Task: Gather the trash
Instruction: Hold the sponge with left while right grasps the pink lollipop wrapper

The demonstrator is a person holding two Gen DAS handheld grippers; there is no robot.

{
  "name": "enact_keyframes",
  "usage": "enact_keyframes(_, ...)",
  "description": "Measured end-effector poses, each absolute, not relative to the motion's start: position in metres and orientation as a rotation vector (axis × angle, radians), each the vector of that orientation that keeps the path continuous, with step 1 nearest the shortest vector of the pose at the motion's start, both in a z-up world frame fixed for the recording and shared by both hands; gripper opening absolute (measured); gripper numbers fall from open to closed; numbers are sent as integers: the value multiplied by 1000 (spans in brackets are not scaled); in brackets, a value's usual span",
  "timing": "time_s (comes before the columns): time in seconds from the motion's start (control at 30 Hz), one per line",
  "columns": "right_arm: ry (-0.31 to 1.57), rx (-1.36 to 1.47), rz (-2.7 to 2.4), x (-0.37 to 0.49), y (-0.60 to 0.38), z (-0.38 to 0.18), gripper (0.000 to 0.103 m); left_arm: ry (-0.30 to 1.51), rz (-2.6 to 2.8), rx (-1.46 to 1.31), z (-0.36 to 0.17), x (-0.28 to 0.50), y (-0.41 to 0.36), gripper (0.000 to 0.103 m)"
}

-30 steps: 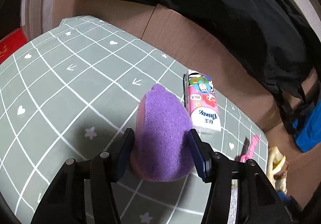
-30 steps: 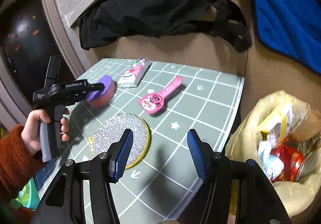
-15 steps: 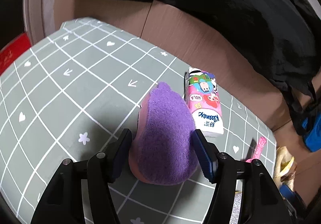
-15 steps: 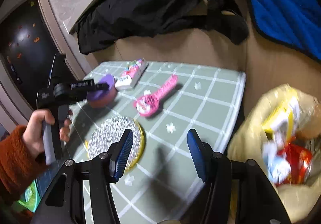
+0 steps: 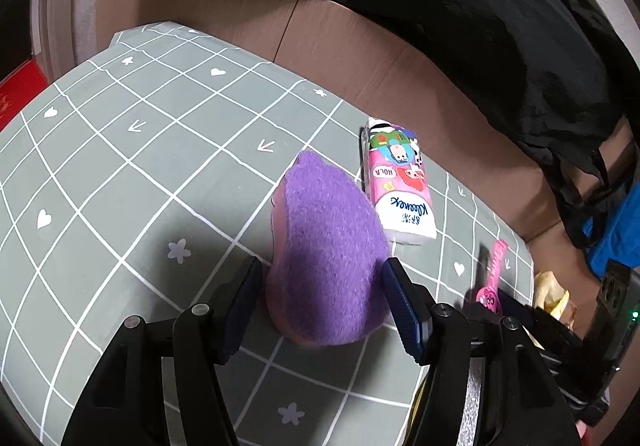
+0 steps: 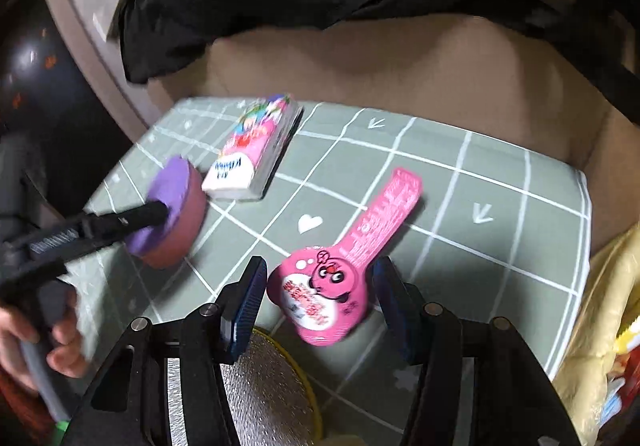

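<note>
A purple and pink sponge (image 5: pixel 328 246) rests on the green checked mat (image 5: pixel 120 166), standing between the fingers of my left gripper (image 5: pixel 320 286). The jaws are open, with a thin gap at the left pad. In the right wrist view the same sponge (image 6: pixel 176 214) sits under the left gripper's black fingers (image 6: pixel 120 222). A pink spoon-shaped wrapper (image 6: pixel 332 286) lies flat on the mat. My right gripper (image 6: pixel 320 288) is open and straddles its round head without touching it. A yellowish trash bag (image 6: pixel 600 306) holding wrappers stands off the mat's right edge.
A pink tissue pack (image 5: pixel 400 190) lies just beyond the sponge. A round silvery pad (image 6: pixel 272 398) sits under the right gripper's body. A black jacket (image 5: pixel 440 6) hangs over the brown wall behind. A person's hand (image 6: pixel 60 346) holds the left gripper.
My right gripper swung left, away from the trash bag, and came down over the pink wrapper. The left jaws widened off the sponge, which was squeezed before.
</note>
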State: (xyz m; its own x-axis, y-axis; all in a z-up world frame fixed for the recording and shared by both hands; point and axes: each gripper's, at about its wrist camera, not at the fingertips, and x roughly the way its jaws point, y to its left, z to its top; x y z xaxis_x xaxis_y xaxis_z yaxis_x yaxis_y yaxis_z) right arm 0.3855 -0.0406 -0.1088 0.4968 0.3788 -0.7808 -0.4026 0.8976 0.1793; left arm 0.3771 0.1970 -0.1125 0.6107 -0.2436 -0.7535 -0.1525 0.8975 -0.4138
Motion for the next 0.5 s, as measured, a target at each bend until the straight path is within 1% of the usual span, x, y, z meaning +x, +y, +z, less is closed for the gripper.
enact_keyframes(0.07,938,-85,465,385,-32,-109,54,915,-68,-463,-112,375,195,62)
enact_keyframes(0.13,928,-123,457,384,-30,-109,49,910,-76,-451,-112,374,191,62)
enact_keyframes(0.27,892,-70,494,380,-43,-102,49,885,-50,-415,-111,374,184,63)
enact_keyframes(0.43,873,-36,498,373,-60,-93,49,907,12,-428,-110,380,178,64)
enact_keyframes(0.5,874,-8,506,371,-68,-91,49,917,32,-428,-111,383,177,66)
